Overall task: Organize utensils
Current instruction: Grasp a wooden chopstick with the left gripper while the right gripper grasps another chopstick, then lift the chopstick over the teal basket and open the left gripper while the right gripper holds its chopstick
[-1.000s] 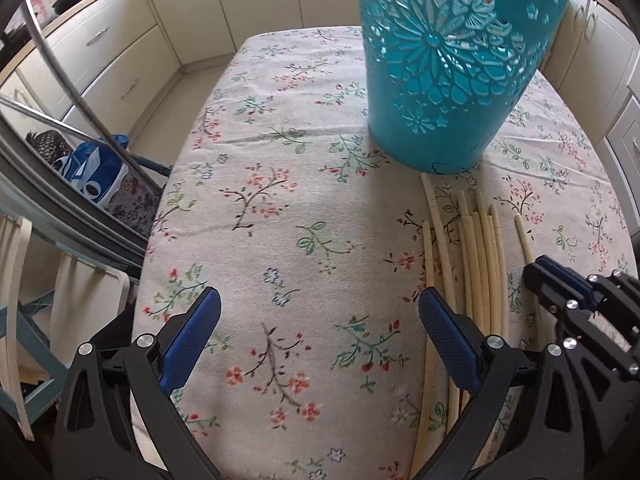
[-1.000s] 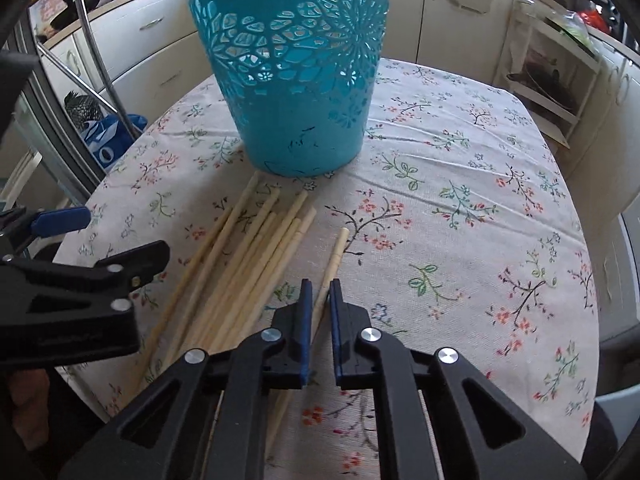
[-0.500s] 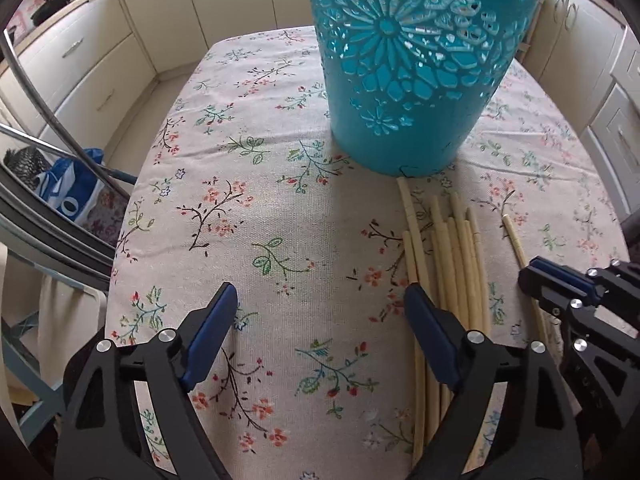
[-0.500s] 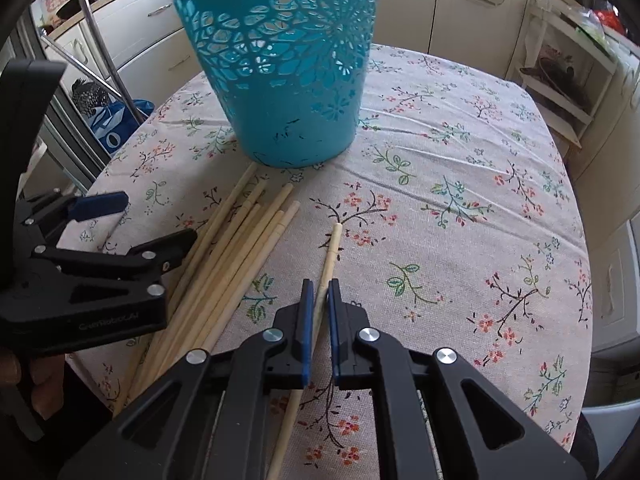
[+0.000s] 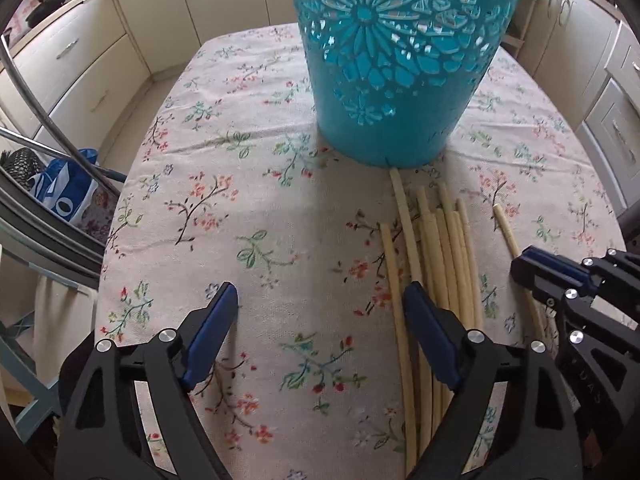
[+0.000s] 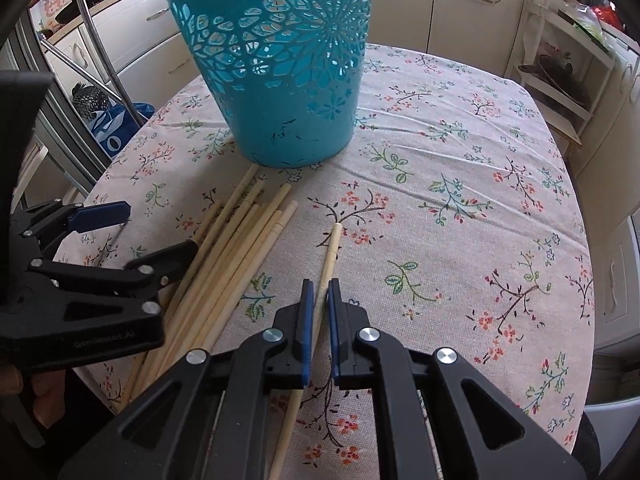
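A tall teal cut-out basket (image 5: 392,60) (image 6: 280,72) stands upright at the middle of the table. Just in front of it, a bundle of several pale wooden chopsticks (image 5: 444,248) (image 6: 240,248) lies on the floral cloth (image 5: 240,200). My left gripper (image 5: 320,296) (image 6: 144,232) is open over bare cloth, and its right finger lies across the bundle's left edge. One single chopstick (image 6: 332,248) (image 5: 506,228) lies apart to the right of the bundle. My right gripper (image 6: 320,286) (image 5: 528,264) is shut on it near its middle, low over the cloth.
The table's left edge drops to a blue bag (image 5: 60,196) and metal chair bars (image 5: 48,128). Cream cabinets (image 5: 100,60) run along the back and right. A white shelf rack (image 6: 560,72) stands past the far right corner. A hand (image 6: 44,396) holds the left gripper.
My left gripper's jaws have narrowed a little and it has shifted right toward the bundle and nearer the basket. The right gripper stays shut on the single chopstick.
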